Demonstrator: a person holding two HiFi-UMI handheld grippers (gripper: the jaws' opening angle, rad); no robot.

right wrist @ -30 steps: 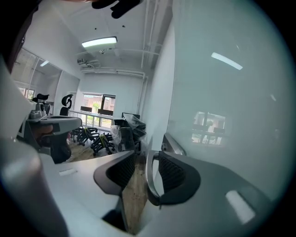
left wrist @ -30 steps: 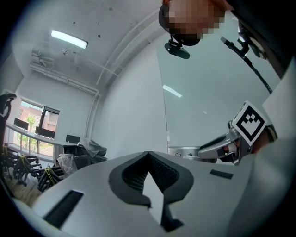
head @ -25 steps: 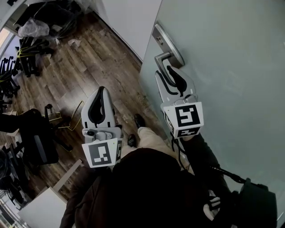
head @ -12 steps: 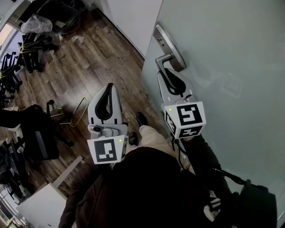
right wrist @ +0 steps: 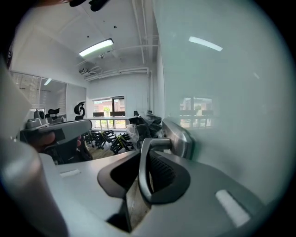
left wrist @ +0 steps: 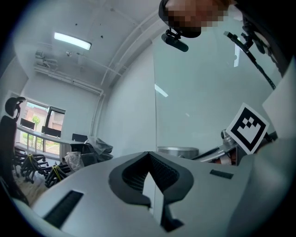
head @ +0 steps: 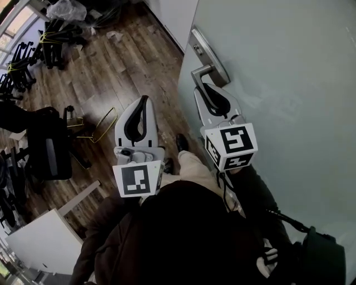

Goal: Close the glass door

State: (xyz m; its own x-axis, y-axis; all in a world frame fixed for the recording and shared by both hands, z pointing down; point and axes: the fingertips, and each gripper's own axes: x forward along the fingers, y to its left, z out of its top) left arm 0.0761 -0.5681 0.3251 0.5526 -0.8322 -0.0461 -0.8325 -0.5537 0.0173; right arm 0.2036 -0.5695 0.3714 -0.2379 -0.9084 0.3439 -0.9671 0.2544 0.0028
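The frosted glass door (head: 289, 67) fills the right side of the head view, with its metal lever handle (head: 201, 71) on a long plate near the door's edge. My right gripper (head: 204, 89) reaches up to that lever and its jaws are shut on it. In the right gripper view the lever handle (right wrist: 144, 171) runs down between the black pads (right wrist: 162, 173). My left gripper (head: 145, 101) hangs to the left of the door over the wooden floor, shut and holding nothing. In the left gripper view its tips (left wrist: 149, 159) meet.
Wooden floor (head: 122, 67) lies left of the door. Several black office chairs (head: 33, 50) stand at the far left, another dark chair (head: 50, 150) nearer. A white tabletop (head: 44, 239) sits at the lower left. A white wall (head: 178, 14) adjoins the door's edge.
The right jaws stood wide around the lever a second ago and have closed on it. Both grippers and the door edge have shifted across the floor; the left gripper drifted right.
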